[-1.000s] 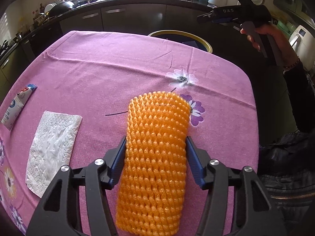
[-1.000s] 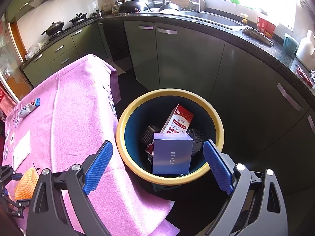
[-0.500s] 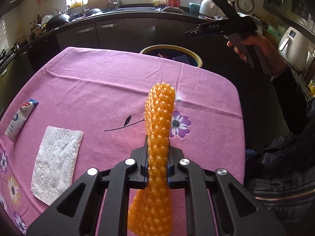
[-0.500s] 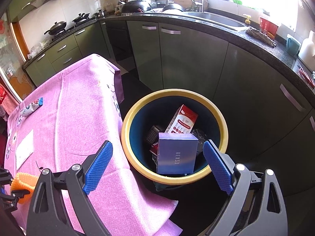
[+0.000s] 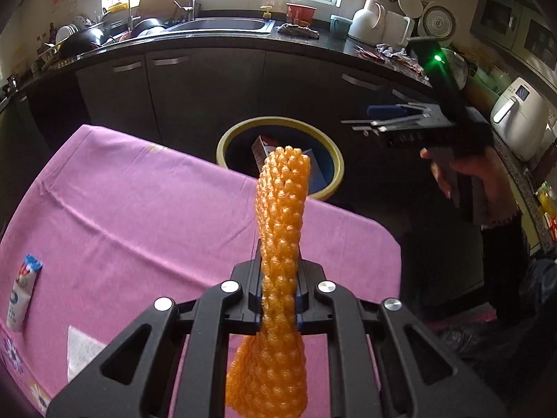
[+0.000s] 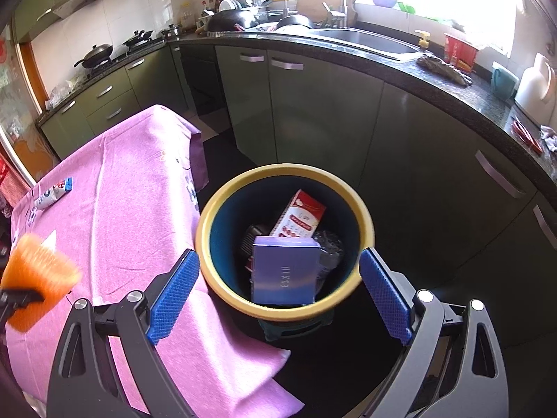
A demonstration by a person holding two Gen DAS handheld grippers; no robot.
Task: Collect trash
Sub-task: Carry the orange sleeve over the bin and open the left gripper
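Trash, in the form of an orange foam net (image 5: 280, 244), is pinched flat at its middle by the left claw (image 5: 278, 299); a second ago the jaws stood wide on either side of it as it lay on the pink cloth (image 5: 139, 216), and they have since been closed upon it. The net is now seen lifted clear of the cloth, its far end raised toward the bin (image 5: 334, 170) beyond the table edge. To the claw's left, a napkin (image 5: 81, 348) and a tube (image 5: 22, 296) are left lying on the cloth. Farther off to the right, the right claw (image 6: 278, 296) is held wide open and empty above the bin. The pickup is judged done; carrying and release remain.
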